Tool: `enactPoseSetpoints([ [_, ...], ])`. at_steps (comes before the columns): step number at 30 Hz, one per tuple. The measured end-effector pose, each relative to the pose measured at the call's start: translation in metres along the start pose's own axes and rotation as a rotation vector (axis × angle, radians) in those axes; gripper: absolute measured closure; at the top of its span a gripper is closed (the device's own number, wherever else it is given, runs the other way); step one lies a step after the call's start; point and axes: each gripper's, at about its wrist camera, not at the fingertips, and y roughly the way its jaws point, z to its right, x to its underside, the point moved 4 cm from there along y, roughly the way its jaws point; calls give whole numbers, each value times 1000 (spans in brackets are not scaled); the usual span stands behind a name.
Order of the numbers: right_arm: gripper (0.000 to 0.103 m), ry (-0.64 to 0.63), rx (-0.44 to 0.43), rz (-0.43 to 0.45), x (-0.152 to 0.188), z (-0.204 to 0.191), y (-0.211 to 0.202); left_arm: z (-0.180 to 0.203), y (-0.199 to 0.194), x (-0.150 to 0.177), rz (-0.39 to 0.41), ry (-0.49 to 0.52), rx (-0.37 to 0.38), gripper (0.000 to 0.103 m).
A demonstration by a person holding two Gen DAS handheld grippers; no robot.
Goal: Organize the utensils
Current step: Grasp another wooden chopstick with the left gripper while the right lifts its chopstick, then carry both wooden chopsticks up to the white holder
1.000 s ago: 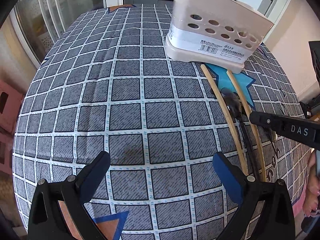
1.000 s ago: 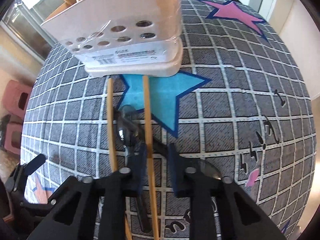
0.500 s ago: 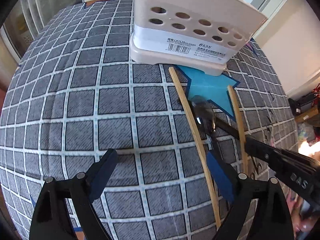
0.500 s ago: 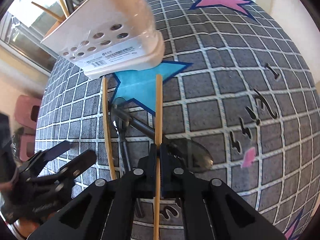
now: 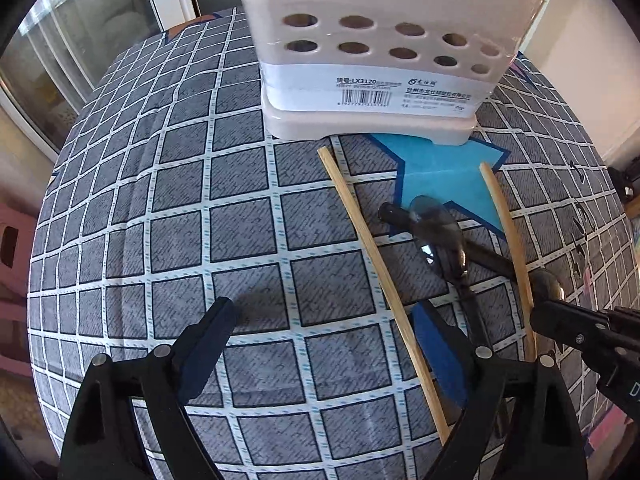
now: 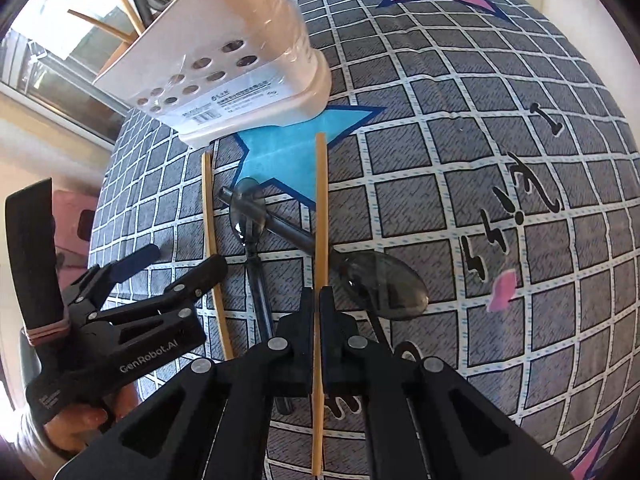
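A beige utensil holder (image 5: 376, 56) with round holes stands at the far side of the checked cloth; it also shows in the right wrist view (image 6: 224, 64). In front of it lie two bamboo chopsticks and two dark spoons. My right gripper (image 6: 317, 300) is shut on the right chopstick (image 6: 321, 208). The left chopstick (image 5: 380, 272) lies between my left gripper's open fingers, close to the right finger. My left gripper (image 5: 326, 344) is open and low over the cloth. The spoons (image 6: 380, 284) (image 5: 438, 232) lie crossed between the chopsticks.
The checked cloth (image 5: 180, 220) with blue and pink stars covers the table. Chopsticks stand in the holder (image 6: 120, 4). A pink stool (image 5: 12, 248) stands off the left edge. A glass door is behind the table.
My left gripper has moved forward and right, bringing the left chopstick between its fingers. My right gripper shut on the right chopstick and still holds it.
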Motion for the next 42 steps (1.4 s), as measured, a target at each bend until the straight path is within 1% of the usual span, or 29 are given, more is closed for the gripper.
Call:
enactPoseSetpoints([
  [4,97,2,12,-18,-4,-6,3,-15,-3,3,-16,-26,5,0],
  [5,94,-2,13,-24,-5,-9,4,-18,-3,4,-19,-34,10,0],
  [8,74,-6,32,-38,-7,-13,8,-26,-3,5,-31,-59,16,0],
  [10,73,8,43,-62,-8,-11,14,-26,-1,4,-41,-57,-1,0],
  [12,73,17,51,-63,-11,-14,16,-24,0,5,-46,-49,-17,0],
  [16,75,-13,110,-82,-14,-24,22,-17,0,2,-59,-36,-8,0],
  [17,81,-19,132,-81,-14,-24,22,-14,-2,1,-56,-14,-1,3],
  [18,95,-21,144,-80,-16,-29,27,-10,-4,1,-55,2,5,6],
  [20,97,6,112,-61,-14,-25,26,-3,-6,-1,-50,31,15,16],
  [22,97,28,83,-35,-10,-20,22,7,-9,-1,-46,54,24,22],
  [24,97,32,60,-10,-6,-17,16,14,-11,-2,-38,77,38,33],
  [25,97,32,54,2,-4,-16,13,16,-13,-2,-32,89,49,48],
  [26,97,30,50,17,-3,-16,8,18,-13,-1,-31,95,63,60],
  [28,97,30,41,43,-1,-15,0,24,-13,-4,-38,89,121,63],
  [29,97,31,33,55,0,-15,-4,25,-14,-2,-37,84,138,65],
  [31,97,26,26,75,2,-13,-12,24,-18,4,-11,86,146,66],
  [33,97,15,25,99,3,-12,-20,24,-27,10,57,115,125,66],
  [36,97,-2,29,136,9,-13,-29,16,-41,18,139,115,171,66],
  [39,97,-4,18,172,12,-12,-38,11,-60,24,216,90,208,66],
  [42,97,-9,4,213,16,-13,-50,-1,-81,26,284,71,228,66],
])
